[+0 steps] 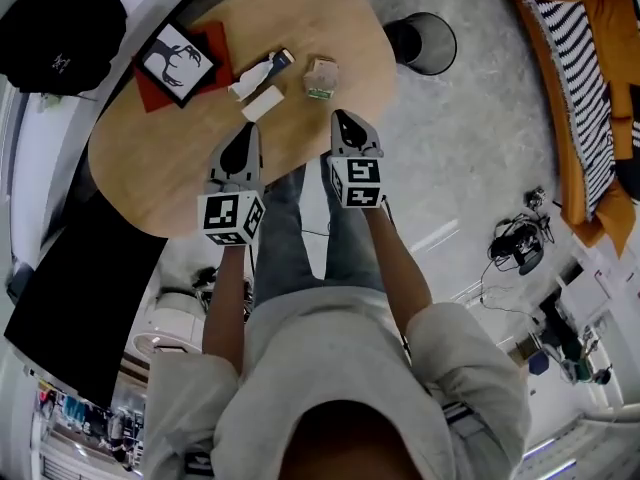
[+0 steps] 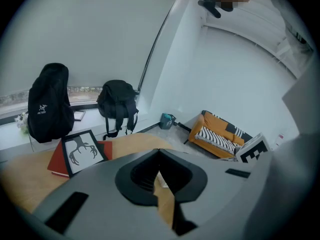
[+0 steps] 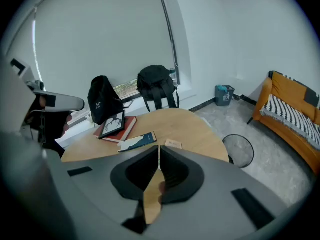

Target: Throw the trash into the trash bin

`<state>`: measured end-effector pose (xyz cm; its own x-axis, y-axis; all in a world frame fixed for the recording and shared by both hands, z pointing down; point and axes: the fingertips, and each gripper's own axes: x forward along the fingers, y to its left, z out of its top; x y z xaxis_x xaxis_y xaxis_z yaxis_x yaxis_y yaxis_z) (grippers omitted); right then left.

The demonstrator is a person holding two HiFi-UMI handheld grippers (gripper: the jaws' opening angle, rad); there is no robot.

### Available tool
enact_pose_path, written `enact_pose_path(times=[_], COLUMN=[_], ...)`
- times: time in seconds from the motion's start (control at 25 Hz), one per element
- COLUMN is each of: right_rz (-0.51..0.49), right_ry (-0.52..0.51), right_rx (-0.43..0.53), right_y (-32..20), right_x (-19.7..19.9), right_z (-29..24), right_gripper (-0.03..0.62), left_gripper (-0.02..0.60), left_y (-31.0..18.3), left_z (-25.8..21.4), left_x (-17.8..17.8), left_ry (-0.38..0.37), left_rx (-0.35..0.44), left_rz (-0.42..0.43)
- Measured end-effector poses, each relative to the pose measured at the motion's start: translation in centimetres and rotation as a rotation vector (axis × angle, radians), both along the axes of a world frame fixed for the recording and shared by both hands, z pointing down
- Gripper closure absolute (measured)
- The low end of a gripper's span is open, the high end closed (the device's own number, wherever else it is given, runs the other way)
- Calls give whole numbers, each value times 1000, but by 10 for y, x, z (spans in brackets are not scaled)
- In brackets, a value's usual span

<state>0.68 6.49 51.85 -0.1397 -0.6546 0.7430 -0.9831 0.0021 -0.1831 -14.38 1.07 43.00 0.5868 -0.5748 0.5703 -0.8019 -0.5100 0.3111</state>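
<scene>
Head view: left gripper [image 1: 249, 128] and right gripper [image 1: 341, 116] hover empty over the round wooden table [image 1: 150, 158]. Small tan cardboard carton [image 1: 321, 78] lies just beyond the right one, black mesh trash bin [image 1: 425, 43] far right. Left gripper view: jaws together. Right gripper view: jaws together, carton dead ahead.

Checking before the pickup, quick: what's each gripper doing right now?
Left gripper: closed, holding nothing.
Right gripper: closed, holding nothing.
</scene>
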Motion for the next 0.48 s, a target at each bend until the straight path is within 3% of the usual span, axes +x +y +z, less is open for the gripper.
enact_pose_path(times=[0.2, 0.28, 0.36, 0.48], right_rz=[84, 116, 146, 169], right_ry=[-66, -96, -105, -89], right_rx=[-30, -32, -47, -82], right_y=[8, 6, 0, -15], right_x=[-8, -11, -10, -5], right_z=[34, 47, 61, 80], right_gripper=[539, 354, 299, 286], left_gripper=[563, 563, 563, 563], left_y=[2, 4, 6, 9], left_z=[29, 38, 46, 52], left_x=[-1, -2, -3, -5], left_ry=[0, 3, 5, 4], left_rx=[-32, -44, -54, -65], left_rz=[27, 31, 33, 33])
